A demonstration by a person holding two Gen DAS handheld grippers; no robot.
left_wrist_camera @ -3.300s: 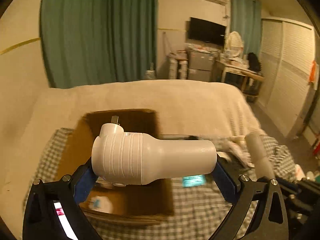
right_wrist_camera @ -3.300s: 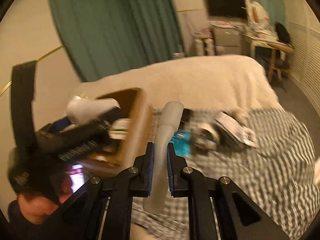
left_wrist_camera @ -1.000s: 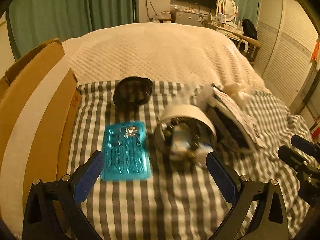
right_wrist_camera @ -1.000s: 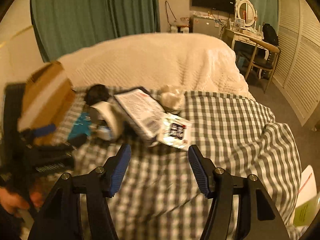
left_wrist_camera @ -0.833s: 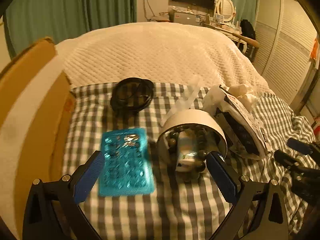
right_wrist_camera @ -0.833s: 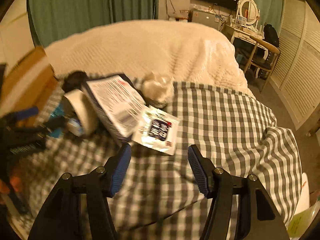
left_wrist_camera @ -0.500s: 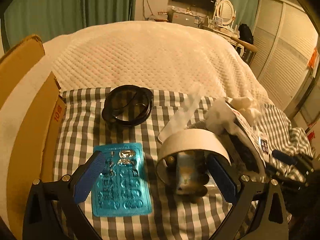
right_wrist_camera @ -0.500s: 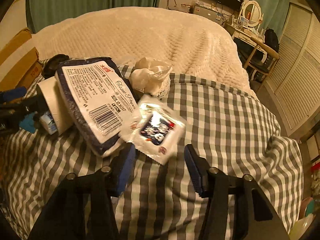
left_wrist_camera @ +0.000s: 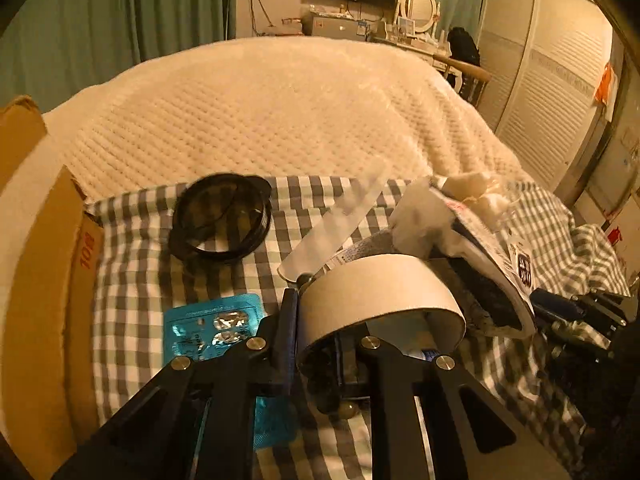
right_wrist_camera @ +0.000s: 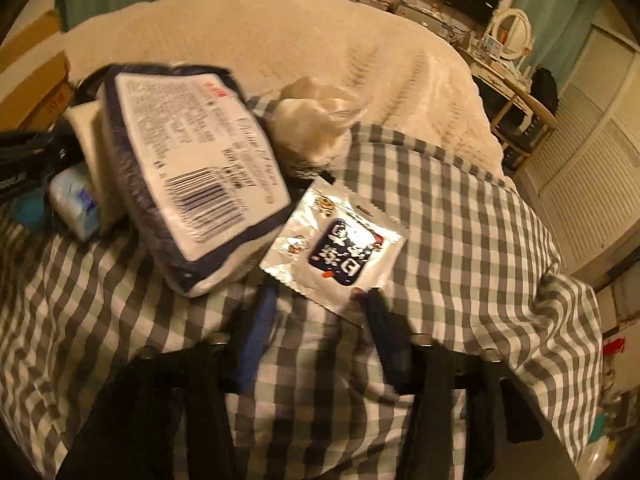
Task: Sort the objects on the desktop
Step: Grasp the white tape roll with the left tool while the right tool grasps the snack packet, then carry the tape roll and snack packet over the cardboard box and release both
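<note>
My left gripper [left_wrist_camera: 316, 320] is shut on the near wall of a white tape roll [left_wrist_camera: 380, 292] lying on the checked cloth [left_wrist_camera: 132, 264]; one finger is outside the roll, one inside. A small tube and beads lie inside the roll. My right gripper [right_wrist_camera: 320, 312] is open, its fingers either side of the near edge of a silver snack sachet [right_wrist_camera: 336, 240] on the cloth. A tissue pack [right_wrist_camera: 192, 168] leans against the roll [right_wrist_camera: 86, 128].
A cardboard box [left_wrist_camera: 36, 264] stands at the left. A black cable coil [left_wrist_camera: 220, 216], a teal pill blister [left_wrist_camera: 212, 324] and a clear ruler [left_wrist_camera: 344, 220] lie near the roll. A crumpled plastic bag [right_wrist_camera: 316, 120] lies behind the sachet. The white bedspread [left_wrist_camera: 280, 112] stretches beyond.
The bottle and tube held 3.3 s ago are gone from both grippers. My left gripper moved in and closed on the tape roll. My right gripper moved down to the sachet.
</note>
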